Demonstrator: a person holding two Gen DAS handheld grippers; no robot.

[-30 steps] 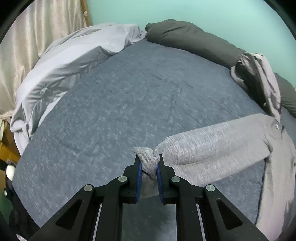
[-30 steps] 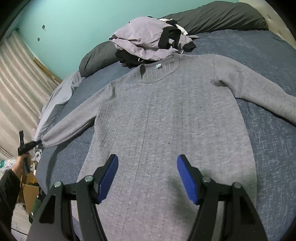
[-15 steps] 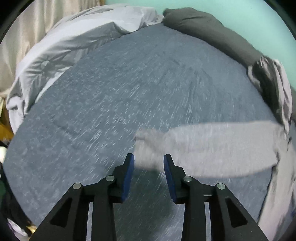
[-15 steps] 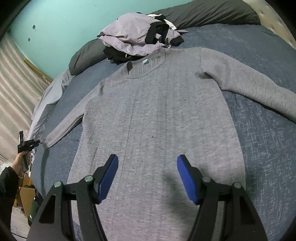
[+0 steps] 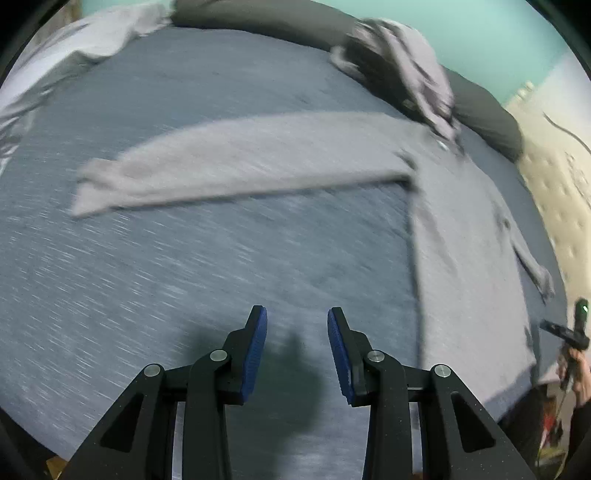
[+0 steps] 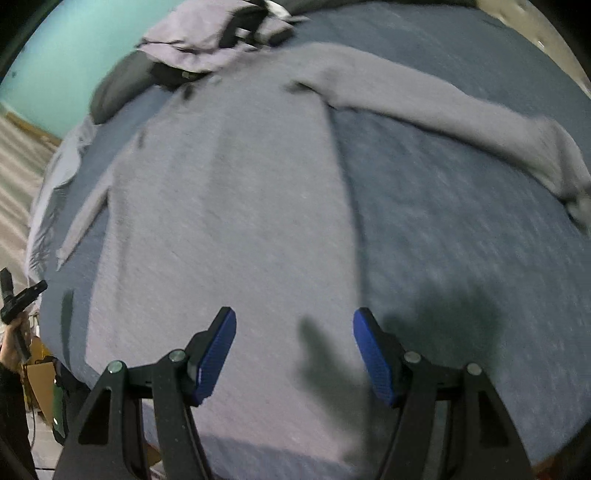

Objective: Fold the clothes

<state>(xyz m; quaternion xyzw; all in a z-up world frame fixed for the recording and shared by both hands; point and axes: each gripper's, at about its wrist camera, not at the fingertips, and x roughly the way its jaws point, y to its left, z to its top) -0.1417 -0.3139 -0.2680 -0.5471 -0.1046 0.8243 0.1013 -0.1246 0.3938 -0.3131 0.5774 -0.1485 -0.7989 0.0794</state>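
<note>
A second ago my left gripper (image 5: 297, 343) was pinching the cuff of the grey sweater's (image 6: 229, 206) sleeve; now its blue pads (image 5: 255, 350) stand apart with nothing between them, and it hangs over bare bed cover, pulled back from the cloth; the released sleeve (image 5: 240, 162) lies stretched straight out from the shoulder, its cuff flat at the far left; both views are smeared with motion blur. My right gripper (image 6: 294, 350) is likewise spread wide and empty, hovering above the lower body of the sweater as it did a second ago, though now nearer the right edge of the garment. The sweater lies face up and spread flat on the bed (image 6: 461, 229), neckline toward the pillows, the other sleeve (image 6: 443, 110) angled out to the right with a slight crumple at its cuff; I judge the garment is laid out ready for folding, with no fold in it yet visible. The sweater is a soft heathered knit; the bed cover is a darker blue-grey flecked weave; a heap of lilac and black clothes (image 6: 207, 40) rests against dark grey pillows (image 5: 280, 22) by the collar; a pale duvet (image 5: 88, 40) is bunched at the far left.
</note>
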